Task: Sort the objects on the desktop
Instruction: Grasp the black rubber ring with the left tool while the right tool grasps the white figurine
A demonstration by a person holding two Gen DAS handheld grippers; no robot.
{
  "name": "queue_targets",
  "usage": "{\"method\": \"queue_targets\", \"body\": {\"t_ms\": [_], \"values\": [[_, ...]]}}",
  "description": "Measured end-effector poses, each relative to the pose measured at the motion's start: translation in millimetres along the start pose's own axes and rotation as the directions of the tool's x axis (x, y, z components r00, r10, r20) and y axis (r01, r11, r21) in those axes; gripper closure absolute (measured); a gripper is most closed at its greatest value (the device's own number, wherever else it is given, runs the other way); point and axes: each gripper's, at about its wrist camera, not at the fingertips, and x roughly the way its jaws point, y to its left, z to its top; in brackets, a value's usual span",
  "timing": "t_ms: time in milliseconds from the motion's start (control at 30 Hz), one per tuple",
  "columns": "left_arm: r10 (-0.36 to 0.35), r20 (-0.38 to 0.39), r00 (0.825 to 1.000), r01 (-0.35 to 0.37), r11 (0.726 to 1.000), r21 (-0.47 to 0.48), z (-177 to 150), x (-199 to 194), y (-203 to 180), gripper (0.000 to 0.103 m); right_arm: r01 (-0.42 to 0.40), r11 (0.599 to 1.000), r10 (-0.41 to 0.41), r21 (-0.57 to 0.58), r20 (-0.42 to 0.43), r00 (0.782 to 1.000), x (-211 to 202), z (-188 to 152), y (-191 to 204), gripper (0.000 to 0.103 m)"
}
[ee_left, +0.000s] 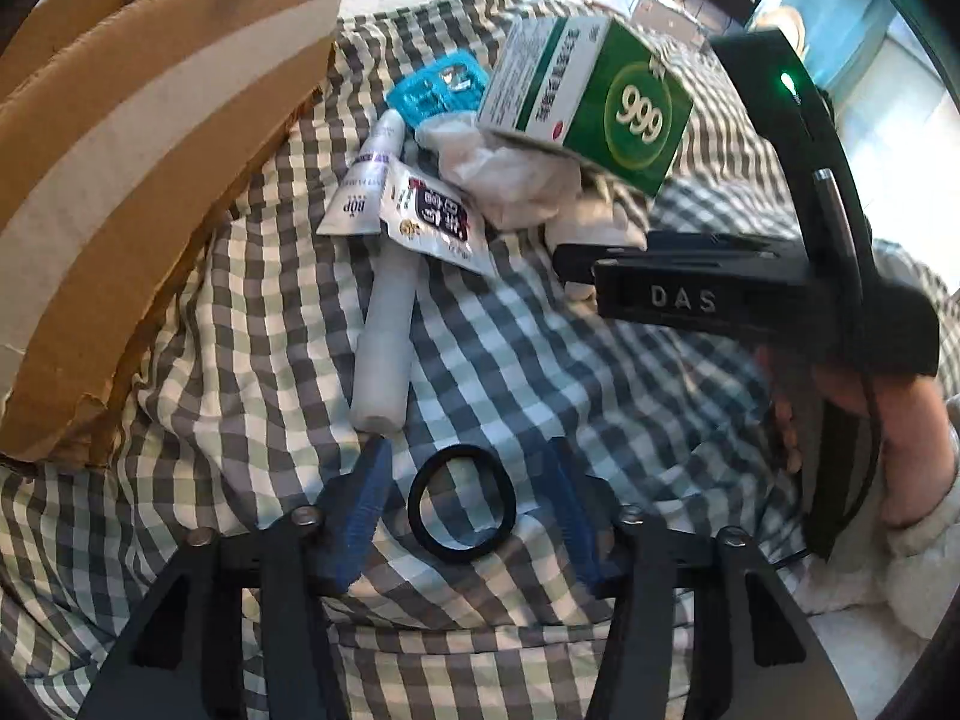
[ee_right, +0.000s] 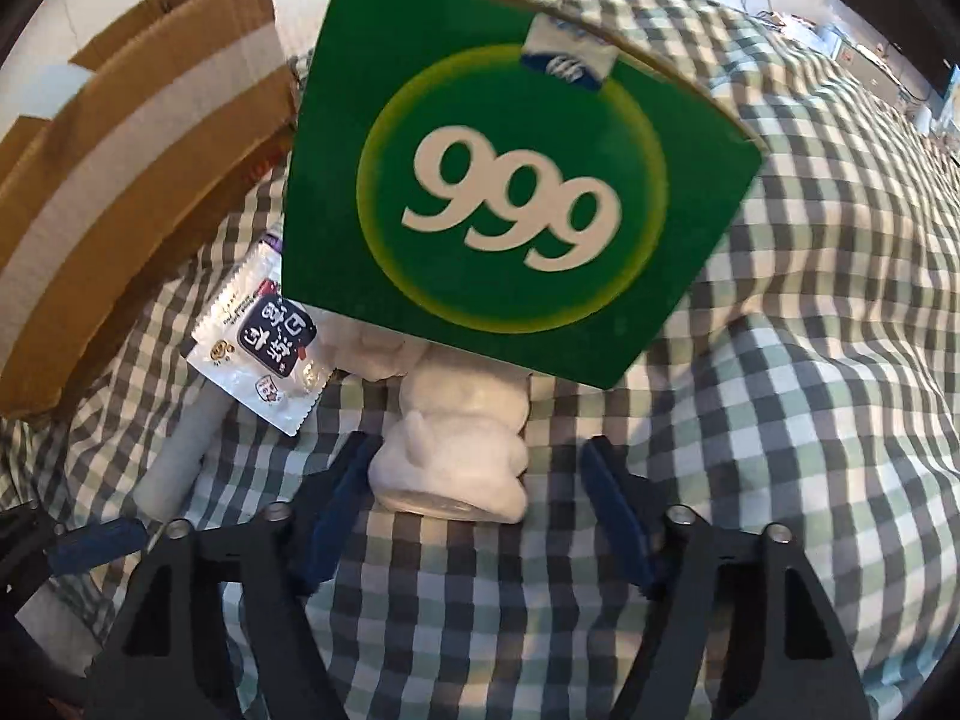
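A black rubber ring lies flat on the checked cloth between the blue fingers of my left gripper, which is open, with neither pad touching it. My right gripper stands open around a crumpled white wad; the left pad is close against the wad and the right pad is well apart from it. A green "999" medicine box leans over the wad, tilted. To the left lie a printed sachet, a white roll, a white tube and a teal blister pack.
An open cardboard box with pale tape fills the left side. A person's hand holds the right gripper's black body at the right of the left wrist view. Wrinkled checked cloth stretches to the right.
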Motion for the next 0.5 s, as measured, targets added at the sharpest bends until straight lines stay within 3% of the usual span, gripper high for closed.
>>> {"method": "queue_targets", "body": {"t_ms": [33,67,167,233,333,500], "values": [[-0.009,-0.006,1.0,0.009,1.0,0.0,-0.1,0.7,0.1,0.047,0.0,1.0,0.0,-0.006,-0.003,1.0,0.0,-0.7,0.6,0.049],[-0.019,-0.011,1.0,0.019,1.0,-0.002,-0.7,1.3,0.7,0.047,0.001,1.0,-0.001,-0.01,-0.007,1.0,-0.1,-1.5,0.8,0.052],[-0.024,-0.047,0.999,0.024,1.0,-0.008,-1.5,8.6,2.8,0.049,-0.014,1.0,0.014,-0.001,-0.01,1.0,-4.3,-4.3,-1.9,0.052],[-0.019,-0.074,0.997,0.018,1.0,-0.012,-2.8,14.5,4.4,0.089,-0.03,0.999,0.03,0.019,-0.016,0.999,-10.2,-7.4,-5.3,0.052],[-0.032,-0.078,0.996,0.031,0.999,-0.012,-4.5,14.2,4.5,0.096,-0.047,0.998,0.048,0.035,-0.017,0.999,-24.1,-14.8,-7.9,0.052],[-0.052,-0.03,0.998,0.051,0.998,-0.035,-4.0,2.6,7.8,0.098,-0.086,0.994,0.086,0.069,0.008,0.996,-53.2,-26.7,-11.4,0.052]]}}
